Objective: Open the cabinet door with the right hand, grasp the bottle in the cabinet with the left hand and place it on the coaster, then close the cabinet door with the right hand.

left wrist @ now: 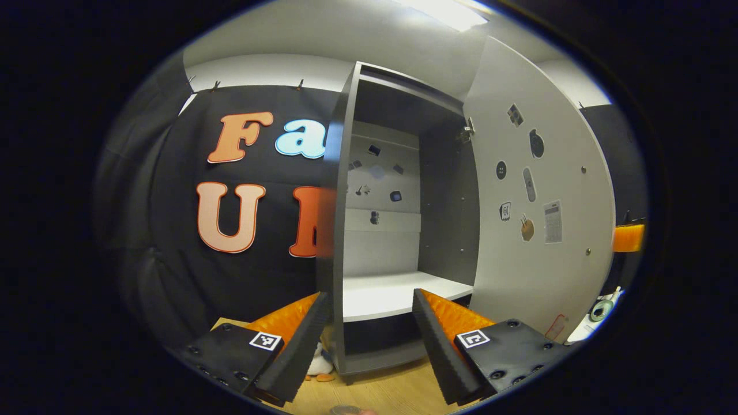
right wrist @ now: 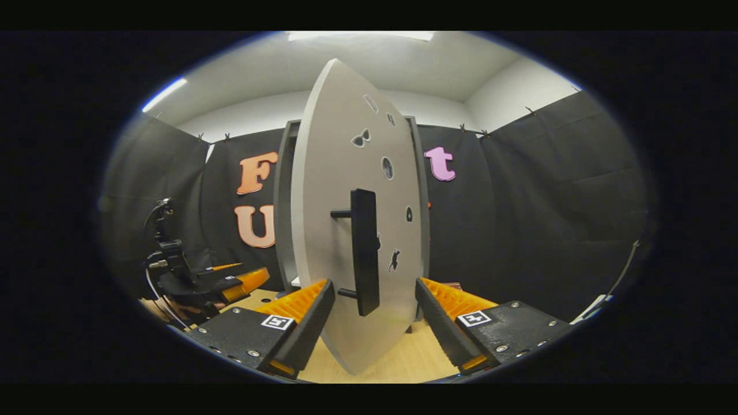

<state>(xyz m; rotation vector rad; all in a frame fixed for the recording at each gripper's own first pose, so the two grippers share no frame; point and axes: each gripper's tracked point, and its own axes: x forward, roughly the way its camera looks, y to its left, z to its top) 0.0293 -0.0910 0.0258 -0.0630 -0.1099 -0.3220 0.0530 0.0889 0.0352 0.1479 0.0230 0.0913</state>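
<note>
The grey cabinet (left wrist: 337,230) stands open in the left gripper view. Its white shelf (left wrist: 380,291) is bare where I see it. The door (left wrist: 542,190) is swung out to the right, its inner face covered in stickers. My left gripper (left wrist: 370,297) is open, just in front of the shelf's edge. In the right gripper view the door (right wrist: 346,190) turns its outer face to me, and its black handle (right wrist: 365,253) stands between the spread fingers of my open right gripper (right wrist: 374,284), touching neither. The left gripper (right wrist: 245,282) is at the far left, held by a hand.
A wooden tabletop (left wrist: 380,392) carries the cabinet. A small white and orange thing (left wrist: 320,369) lies by the cabinet's foot. A round greyish thing (left wrist: 346,410) peeks in at the bottom edge. An orange finger (left wrist: 628,237) shows past the door's edge.
</note>
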